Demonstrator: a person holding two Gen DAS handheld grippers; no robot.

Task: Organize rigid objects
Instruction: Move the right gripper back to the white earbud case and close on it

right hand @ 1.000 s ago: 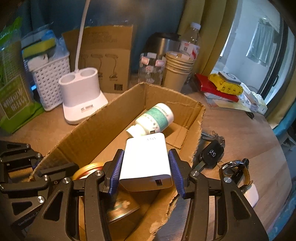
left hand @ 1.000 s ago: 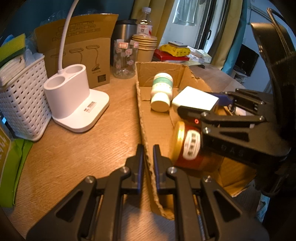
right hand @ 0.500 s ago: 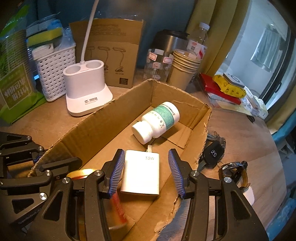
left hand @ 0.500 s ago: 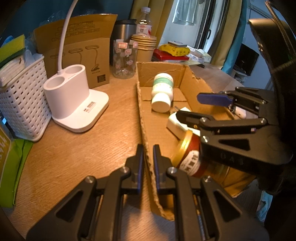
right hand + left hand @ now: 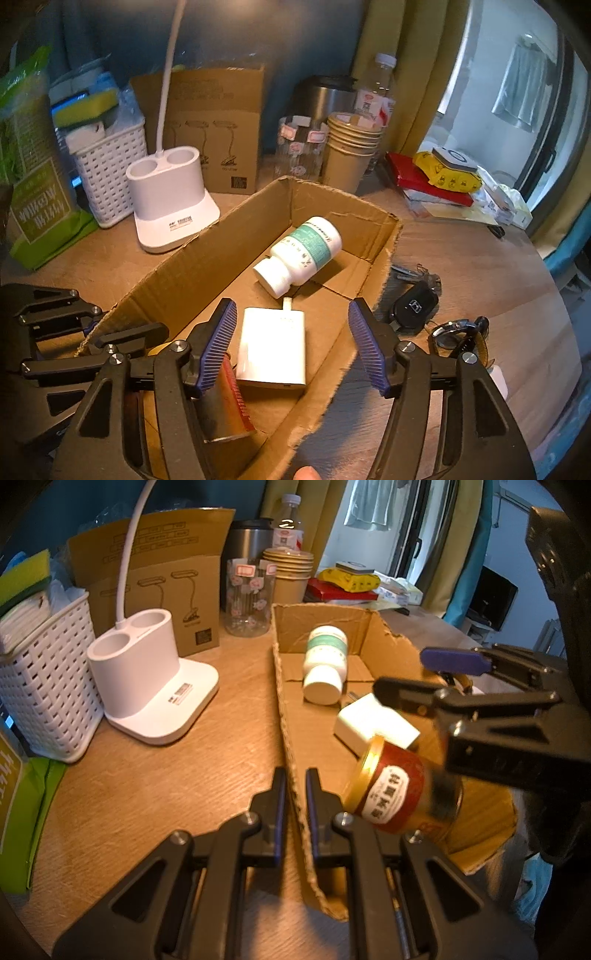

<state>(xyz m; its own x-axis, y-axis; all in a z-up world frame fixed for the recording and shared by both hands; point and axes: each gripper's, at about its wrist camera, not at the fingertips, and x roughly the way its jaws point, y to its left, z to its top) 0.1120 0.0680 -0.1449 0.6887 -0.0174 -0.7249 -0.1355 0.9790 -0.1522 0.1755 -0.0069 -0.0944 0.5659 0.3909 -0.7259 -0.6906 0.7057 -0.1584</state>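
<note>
An open cardboard box (image 5: 373, 642) lies on the wooden table, and my left gripper (image 5: 295, 775) is shut on its near side wall. Inside the box a white pill bottle (image 5: 303, 254) with a green label rests on its side. Nearer to me lies a flat white charger (image 5: 273, 350). Beside the charger a jar (image 5: 395, 790) with a gold lid and red label lies tipped over. My right gripper (image 5: 291, 308) hovers just above the charger with its jaws opening, and the pads stand clear of the charger's sides.
Left of the box stand a white lamp base (image 5: 147, 686), a white basket (image 5: 44, 686) and a green packet (image 5: 37, 206). A lamp carton (image 5: 162, 590), a glass jar (image 5: 251, 598) and paper cups (image 5: 291, 572) stand behind. A car key (image 5: 413, 306) and a watch (image 5: 458, 332) lie right of the box.
The right gripper lowered the white charger into the box, let it go and spread its jaws. The jar shifted slightly. The left gripper kept its grip on the box wall.
</note>
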